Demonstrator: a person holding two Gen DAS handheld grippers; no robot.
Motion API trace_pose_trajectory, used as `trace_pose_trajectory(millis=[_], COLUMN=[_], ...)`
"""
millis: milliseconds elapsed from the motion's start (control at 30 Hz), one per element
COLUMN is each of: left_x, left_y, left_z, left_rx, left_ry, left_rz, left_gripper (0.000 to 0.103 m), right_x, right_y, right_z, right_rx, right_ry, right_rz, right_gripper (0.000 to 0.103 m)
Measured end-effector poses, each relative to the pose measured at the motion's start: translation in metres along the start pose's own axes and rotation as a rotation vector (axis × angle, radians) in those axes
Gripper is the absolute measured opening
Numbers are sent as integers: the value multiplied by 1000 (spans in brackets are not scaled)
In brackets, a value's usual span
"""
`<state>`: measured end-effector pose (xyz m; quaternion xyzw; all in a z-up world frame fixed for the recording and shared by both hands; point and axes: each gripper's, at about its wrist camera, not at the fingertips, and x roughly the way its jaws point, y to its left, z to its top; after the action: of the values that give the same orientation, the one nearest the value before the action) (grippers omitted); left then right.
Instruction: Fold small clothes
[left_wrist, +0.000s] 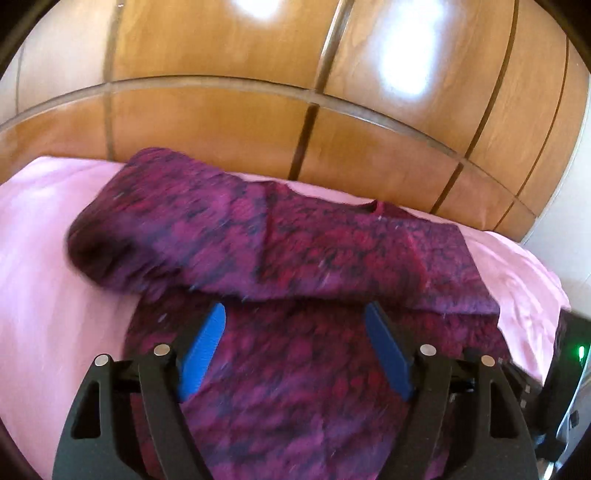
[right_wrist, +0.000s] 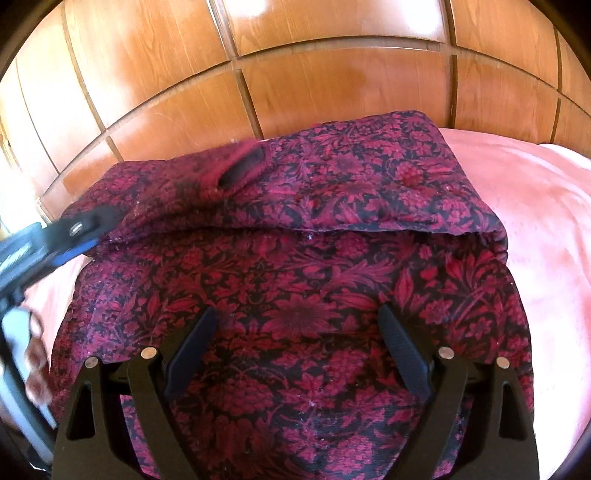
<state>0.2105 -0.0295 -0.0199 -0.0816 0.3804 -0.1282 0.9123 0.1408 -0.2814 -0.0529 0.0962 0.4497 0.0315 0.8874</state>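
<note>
Both tongs spread wide: left tongs (left_wrist: 295, 314), right tongs (right_wrist: 297, 317) | garment (right_wrist: 295, 266) folded, blurred, bottom cut off

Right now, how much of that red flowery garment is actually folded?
One fold looks done: the garment's far part is turned back over itself, its edge lying across the cloth on the pink sheet. Nothing is gripped; the right gripper and left gripper are open above it. Further folds appear to remain.

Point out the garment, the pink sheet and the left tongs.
garment (right_wrist: 295, 288): right wrist view, lower floral layer.
pink sheet (right_wrist: 546, 229): right wrist view, bare part at right.
left tongs (left_wrist: 295, 314): left wrist view, midway between blue tips.
</note>
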Motion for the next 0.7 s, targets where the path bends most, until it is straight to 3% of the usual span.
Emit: trace_pose_trajectory(millis=[100,200,267,333,600,667,700], left_x=[-1,-6,-3,-4,10,18,19], left_y=[29,67,99,109,119,117,117], left_z=[-4,-17,-22,-21,-6,-6,-5], left_rx=[-82,-226,-365,-417,-426,-403,-395], left_ry=[-6,23,52,43,23,17,14], left_rz=[105,207,220,200,280,311,323], left_gripper=[77,66,58,58,56,56,56], right_x=[-2,-5,-8,-10,-11,-15,-17], right_y=[-3,1,2,1,4,-2,-6], right_z=[1,2,4,2,-4,6,12], right_rx=[3,1,8,5,-5,81,131], right_ry=[2,12,18,23,22,24,23], right_rz=[3,-1,3,5,-8,55,99], right_gripper=[89,89,86,86,85,71,58])
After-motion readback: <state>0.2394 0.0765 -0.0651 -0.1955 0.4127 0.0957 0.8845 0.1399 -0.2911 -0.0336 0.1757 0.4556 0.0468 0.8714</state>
